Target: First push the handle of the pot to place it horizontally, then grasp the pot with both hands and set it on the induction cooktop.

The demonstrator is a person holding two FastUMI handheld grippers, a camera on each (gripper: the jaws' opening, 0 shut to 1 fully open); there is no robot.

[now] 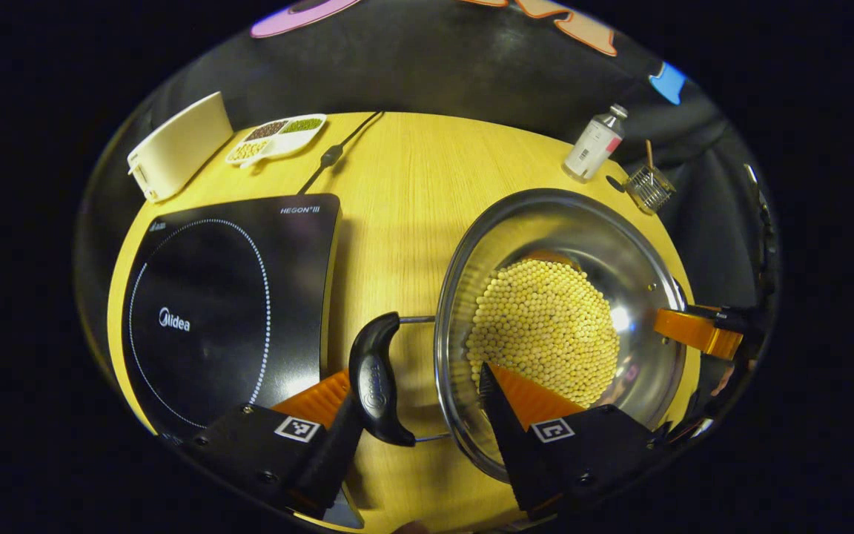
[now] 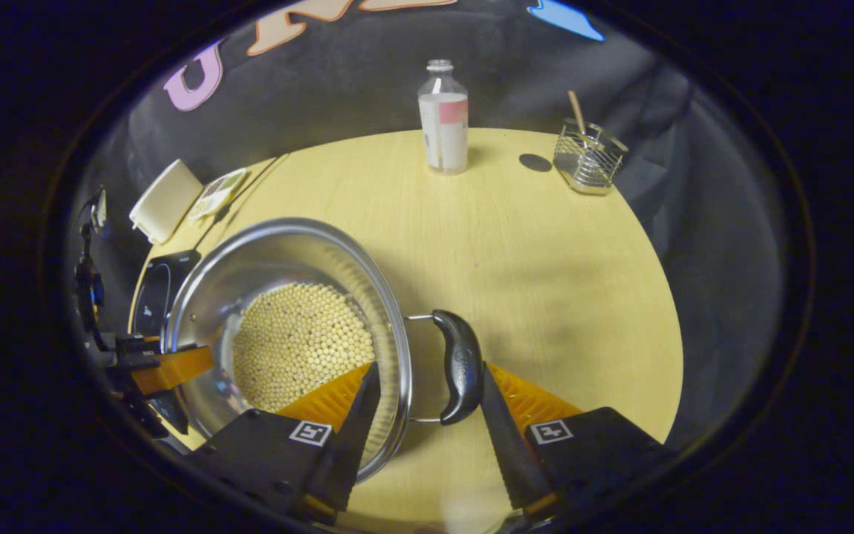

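A steel pot [image 1: 545, 222] filled with yellow beans [image 1: 545, 326] stands on the wooden table, to the right of the black induction cooktop [image 1: 227, 311]. My left gripper [image 1: 414, 371] is open and straddles the pot's near black handle [image 1: 379, 378] and the rim, one finger outside the handle, the other inside the pot. In the right gripper view the pot [image 2: 286, 245] sits at left. There my right gripper [image 2: 428, 368] is open, straddling the other black handle [image 2: 460, 367] and the rim the same way. Each gripper shows across the pot in the other's view, as the right gripper [image 1: 701, 330] and the left gripper [image 2: 167, 367].
A bottle [image 2: 442, 119] and a wire basket [image 2: 588, 157] stand at the table's far edge. A white box [image 1: 179, 144], a small sectioned tray [image 1: 275, 137] and the cooktop's cable [image 1: 338, 148] lie behind the cooktop. Bare table [image 2: 545, 282] spreads beyond the right-hand handle.
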